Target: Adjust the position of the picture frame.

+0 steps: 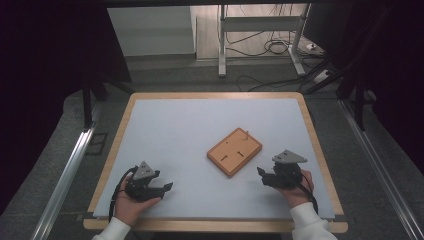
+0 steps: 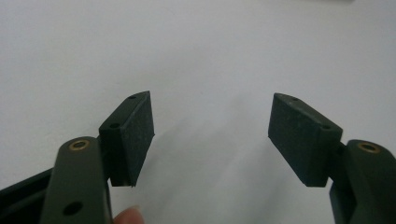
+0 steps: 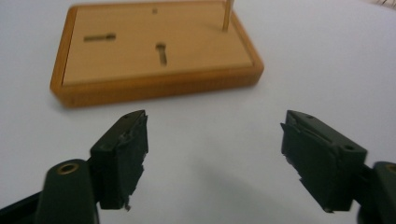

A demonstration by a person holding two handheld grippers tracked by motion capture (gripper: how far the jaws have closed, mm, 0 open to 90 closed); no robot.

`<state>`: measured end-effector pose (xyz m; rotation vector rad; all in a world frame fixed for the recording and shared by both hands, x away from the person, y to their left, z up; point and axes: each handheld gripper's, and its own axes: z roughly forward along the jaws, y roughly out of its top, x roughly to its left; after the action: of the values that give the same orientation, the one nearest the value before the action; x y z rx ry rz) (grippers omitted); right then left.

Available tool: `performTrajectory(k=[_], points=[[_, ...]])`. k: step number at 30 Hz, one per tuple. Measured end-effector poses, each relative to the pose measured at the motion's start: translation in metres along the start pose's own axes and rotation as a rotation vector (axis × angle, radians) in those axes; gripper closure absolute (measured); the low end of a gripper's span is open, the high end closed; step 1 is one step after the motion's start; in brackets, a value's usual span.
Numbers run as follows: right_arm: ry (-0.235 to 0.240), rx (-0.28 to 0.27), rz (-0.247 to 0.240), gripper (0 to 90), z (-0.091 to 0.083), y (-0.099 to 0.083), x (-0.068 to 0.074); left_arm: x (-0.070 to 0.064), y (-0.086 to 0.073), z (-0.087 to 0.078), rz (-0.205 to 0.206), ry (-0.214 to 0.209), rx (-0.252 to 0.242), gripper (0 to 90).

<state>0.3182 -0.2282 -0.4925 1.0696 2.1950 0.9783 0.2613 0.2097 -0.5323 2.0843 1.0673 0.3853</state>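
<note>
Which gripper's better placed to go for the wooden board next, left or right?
Right, probably. The right gripper sits just beside the wooden board, open, with the board straight ahead of its fingers in the right gripper view. The left gripper, also open, faces bare table mat, farther away.

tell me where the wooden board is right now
The wooden board lies flat on the white table, right of centre in the high view, just ahead and left of the open right gripper; the right gripper view shows it beyond the jaws.
</note>
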Motion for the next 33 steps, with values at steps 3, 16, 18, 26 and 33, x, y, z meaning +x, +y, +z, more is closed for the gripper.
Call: performTrajectory(k=[3, 16, 18, 26, 33], points=[[0.004, -0.002, -0.005, 24.3, 0.005, 0.008, 0.000, -0.001, 0.000, 0.001, -0.009, 0.002, -0.007, 30.9], [0.044, 0.005, -0.002, 27.9, 0.024, 0.032, -0.006, -0.001, 0.000, 0.005, -0.020, 0.011, 0.008, 30.9], [0.046, 0.005, -0.002, 28.5, 0.028, 0.036, -0.005, -0.002, -0.001, 0.006, -0.019, 0.009, 0.008, 30.9], [0.066, 0.028, -0.045, 32.0, 0.052, 0.050, -0.004, -0.002, -0.001, 0.007, -0.007, 0.001, 0.023, 30.8], [0.081, 0.027, -0.011, 40.1, 0.076, 0.066, -0.014, -0.002, -0.002, 0.006, -0.005, -0.003, 0.017, 30.8]])
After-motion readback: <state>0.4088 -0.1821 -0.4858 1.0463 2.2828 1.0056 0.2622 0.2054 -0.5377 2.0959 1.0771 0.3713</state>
